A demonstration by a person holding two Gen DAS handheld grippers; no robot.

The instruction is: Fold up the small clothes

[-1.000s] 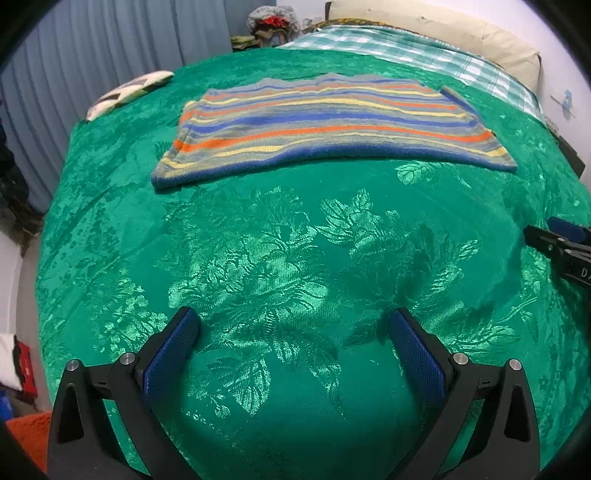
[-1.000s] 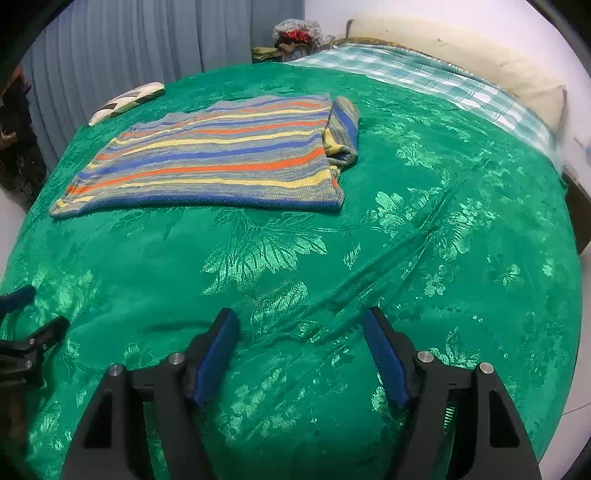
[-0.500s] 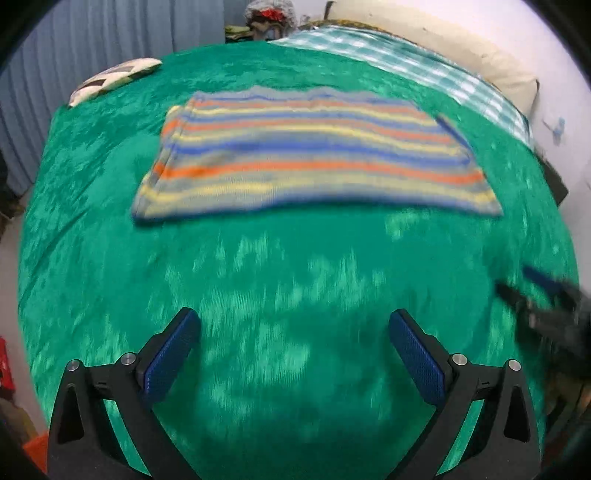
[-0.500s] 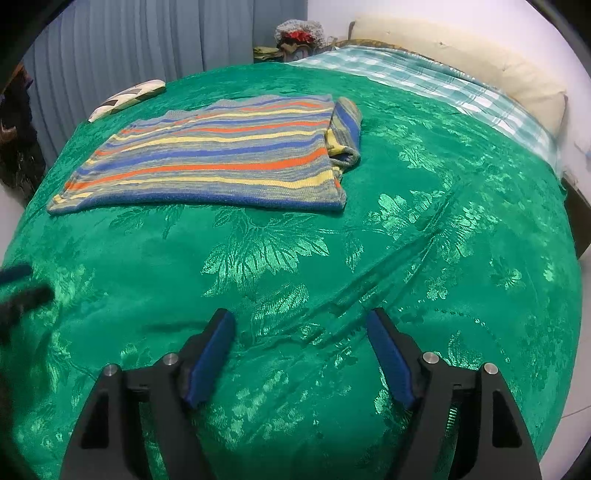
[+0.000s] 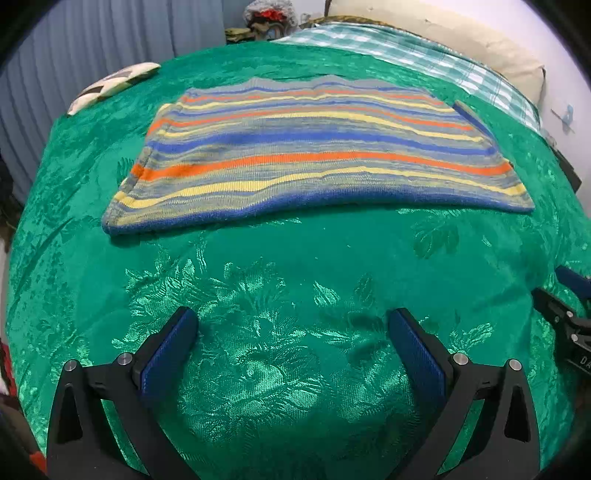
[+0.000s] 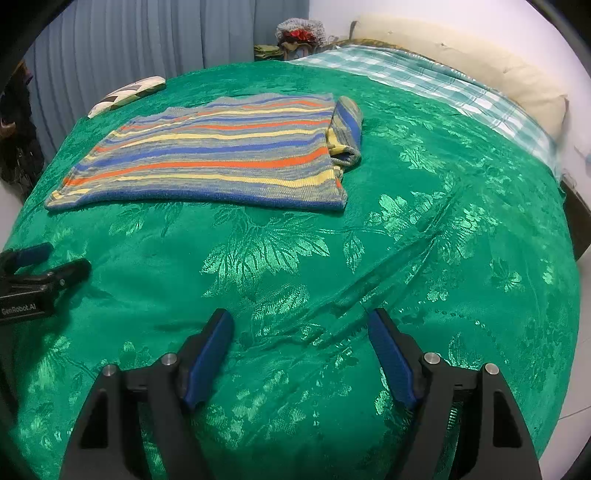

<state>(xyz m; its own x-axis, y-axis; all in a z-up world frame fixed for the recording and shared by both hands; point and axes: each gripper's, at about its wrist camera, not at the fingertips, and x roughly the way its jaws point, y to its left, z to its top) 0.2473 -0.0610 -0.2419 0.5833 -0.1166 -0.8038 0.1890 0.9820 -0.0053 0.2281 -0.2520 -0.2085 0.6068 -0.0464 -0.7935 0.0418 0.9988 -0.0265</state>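
Observation:
A striped knit garment in blue, orange, yellow and grey lies flat on the green bedspread, its blue hem toward me. In the right wrist view the garment shows a bunched sleeve at its right edge. My left gripper is open and empty, low over the bedspread in front of the hem. My right gripper is open and empty, over a creased patch of bedspread to the right of the garment. Each gripper shows at the other view's edge, the right gripper and the left gripper.
A patterned cushion lies at the bed's far left edge. A green checked sheet and a beige pillow lie at the head of the bed. Curtains hang behind. The bed's right edge drops to the floor.
My left gripper has moved forward toward the garment, which now looks larger and nearer. The right gripper has barely moved. Both stay open.

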